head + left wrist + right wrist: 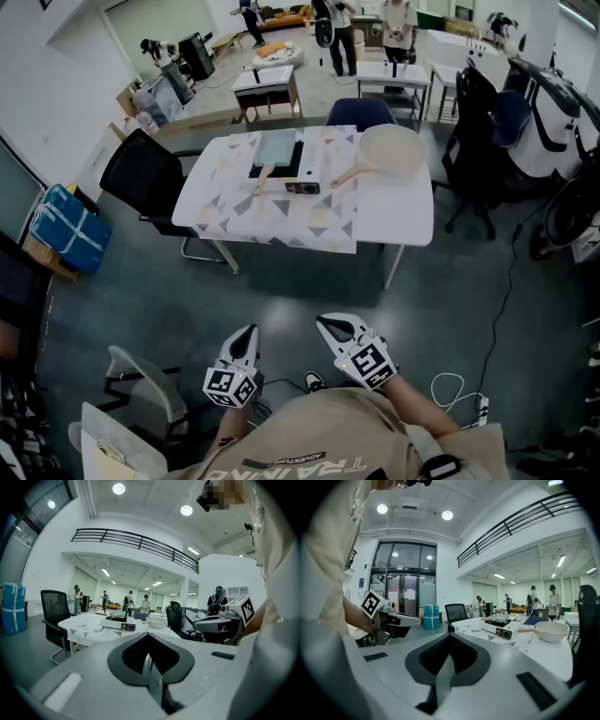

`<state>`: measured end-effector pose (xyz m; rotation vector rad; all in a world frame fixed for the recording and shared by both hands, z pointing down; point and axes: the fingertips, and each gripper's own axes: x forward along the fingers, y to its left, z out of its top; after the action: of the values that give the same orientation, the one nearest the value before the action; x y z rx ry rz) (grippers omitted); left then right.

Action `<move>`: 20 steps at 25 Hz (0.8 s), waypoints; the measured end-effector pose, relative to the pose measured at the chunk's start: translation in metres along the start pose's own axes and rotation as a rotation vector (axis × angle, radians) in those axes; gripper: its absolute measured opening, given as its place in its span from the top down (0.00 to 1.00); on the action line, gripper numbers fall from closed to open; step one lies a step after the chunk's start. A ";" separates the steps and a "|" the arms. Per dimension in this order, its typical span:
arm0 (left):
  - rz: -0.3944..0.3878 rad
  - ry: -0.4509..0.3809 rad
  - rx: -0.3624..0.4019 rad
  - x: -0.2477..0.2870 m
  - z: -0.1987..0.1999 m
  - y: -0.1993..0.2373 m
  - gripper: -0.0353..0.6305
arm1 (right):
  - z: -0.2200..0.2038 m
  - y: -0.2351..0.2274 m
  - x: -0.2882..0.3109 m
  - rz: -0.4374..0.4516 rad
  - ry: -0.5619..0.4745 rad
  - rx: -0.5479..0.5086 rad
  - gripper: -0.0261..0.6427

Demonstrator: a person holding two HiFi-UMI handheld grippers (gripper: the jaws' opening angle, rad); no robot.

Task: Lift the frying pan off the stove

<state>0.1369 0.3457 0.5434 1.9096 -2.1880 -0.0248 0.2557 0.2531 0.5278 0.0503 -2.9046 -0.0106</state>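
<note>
A white table (pixel 394 211) stands a few steps ahead of me. On it sits a portable stove (pixel 292 173) with a square grey pan (pixel 277 150) on top, its wooden handle (pixel 263 176) pointing toward me. A round cream frying pan (pixel 392 150) with a wooden handle lies on the table right of the stove. My left gripper (pixel 246 339) and right gripper (pixel 330 326) are held close to my body, far short of the table, both shut and empty. The left gripper view shows the stove (pixel 119 625) and round pan (pixel 156 622) in the distance; the right gripper view shows the stove (pixel 499 629) and the round pan (pixel 551 631).
A black office chair (pixel 145 183) stands at the table's left end and a blue chair (pixel 361 112) behind it. More dark chairs (pixel 478 159) are to the right. Blue bags (pixel 67 230) lie at left, a white chair (pixel 141 384) near me, cables (pixel 450 389) on the floor.
</note>
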 end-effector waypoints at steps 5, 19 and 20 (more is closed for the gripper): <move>-0.049 0.032 0.033 -0.012 0.001 0.006 0.95 | 0.000 0.018 0.002 -0.031 0.001 0.036 0.97; -0.078 0.009 -0.041 -0.009 -0.006 0.061 0.95 | -0.003 0.030 0.049 -0.089 0.021 0.055 0.97; -0.075 0.008 -0.068 -0.010 -0.008 0.065 0.95 | -0.005 0.030 0.053 -0.084 0.032 0.051 0.97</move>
<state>0.0758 0.3662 0.5609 1.9505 -2.0814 -0.1024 0.2038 0.2808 0.5450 0.1795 -2.8681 0.0496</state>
